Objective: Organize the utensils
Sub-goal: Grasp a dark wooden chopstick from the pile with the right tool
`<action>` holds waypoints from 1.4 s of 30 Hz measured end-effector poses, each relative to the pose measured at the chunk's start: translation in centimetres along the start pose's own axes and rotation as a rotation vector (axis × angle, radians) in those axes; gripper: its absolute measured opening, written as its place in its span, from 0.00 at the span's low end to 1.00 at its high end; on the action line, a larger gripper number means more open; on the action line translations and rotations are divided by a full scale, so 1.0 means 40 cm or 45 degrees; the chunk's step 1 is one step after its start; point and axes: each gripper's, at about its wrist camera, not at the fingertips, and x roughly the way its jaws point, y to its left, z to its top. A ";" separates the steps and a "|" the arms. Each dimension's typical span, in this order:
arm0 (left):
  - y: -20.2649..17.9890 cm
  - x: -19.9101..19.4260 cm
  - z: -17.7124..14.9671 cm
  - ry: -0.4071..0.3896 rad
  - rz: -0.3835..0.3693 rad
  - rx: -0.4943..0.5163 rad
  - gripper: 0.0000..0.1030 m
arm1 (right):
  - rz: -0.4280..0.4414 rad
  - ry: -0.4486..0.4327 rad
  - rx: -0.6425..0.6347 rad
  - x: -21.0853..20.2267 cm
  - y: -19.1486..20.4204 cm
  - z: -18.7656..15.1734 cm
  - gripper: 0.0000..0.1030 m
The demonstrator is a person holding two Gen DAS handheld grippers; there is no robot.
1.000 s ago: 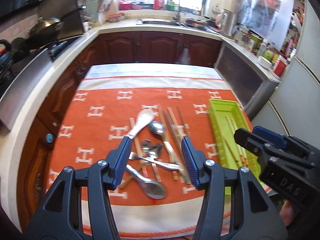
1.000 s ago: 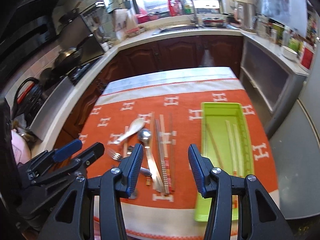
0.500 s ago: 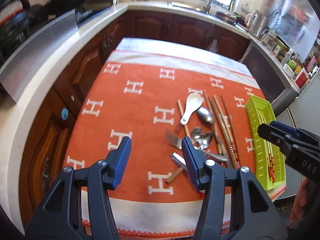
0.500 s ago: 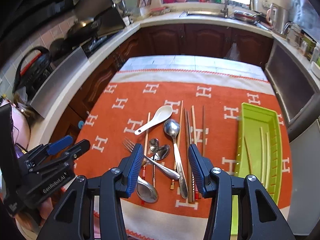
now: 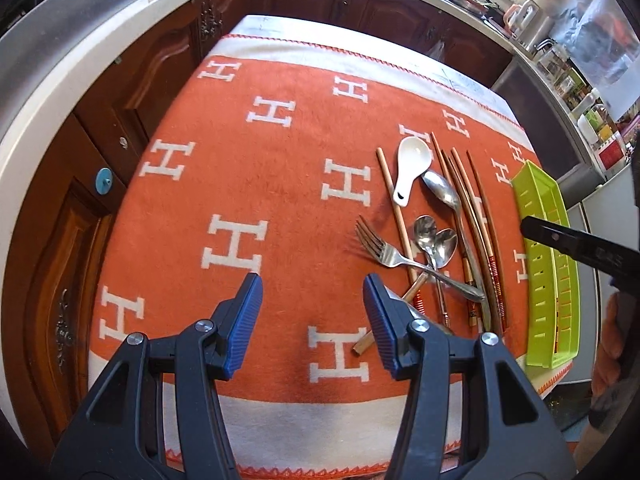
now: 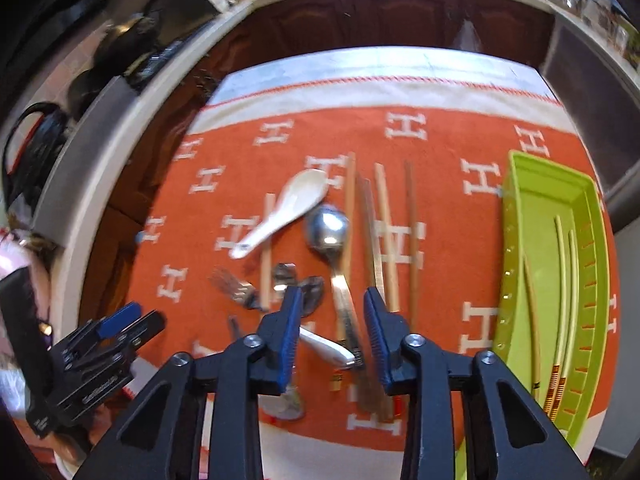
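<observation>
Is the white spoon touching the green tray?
Apart. The left wrist view shows the white spoon and green tray separated by chopsticks and bare orange cloth.

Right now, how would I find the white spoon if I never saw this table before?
Look at the orange cloth patterned with white H shapes, then at the pile of cutlery and chopsticks lying beside the green tray. The white ceramic spoon sits at the far end of that pile, resting across a wooden chopstick. It is the only white, short, chunky piece; the other spoons are shiny metal.

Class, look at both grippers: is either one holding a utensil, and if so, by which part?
Neither. The left gripper is open over bare cloth; the right gripper, its fingers just closing, straddles the big spoon's handle without gripping.
</observation>
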 end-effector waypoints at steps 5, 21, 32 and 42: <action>-0.036 0.008 0.013 0.001 -0.019 0.040 0.48 | -0.034 0.101 0.095 0.087 -0.090 0.029 0.14; -0.127 -0.001 0.032 0.018 -0.128 0.132 0.48 | -0.260 0.147 -0.025 0.220 -0.109 0.023 0.12; -0.262 0.026 0.084 -0.009 -0.176 0.225 0.48 | -0.189 -0.120 0.036 0.170 -0.135 -0.080 0.13; -0.380 0.131 0.113 0.042 -0.203 0.221 0.46 | -0.171 -0.232 0.034 0.139 -0.132 -0.160 0.07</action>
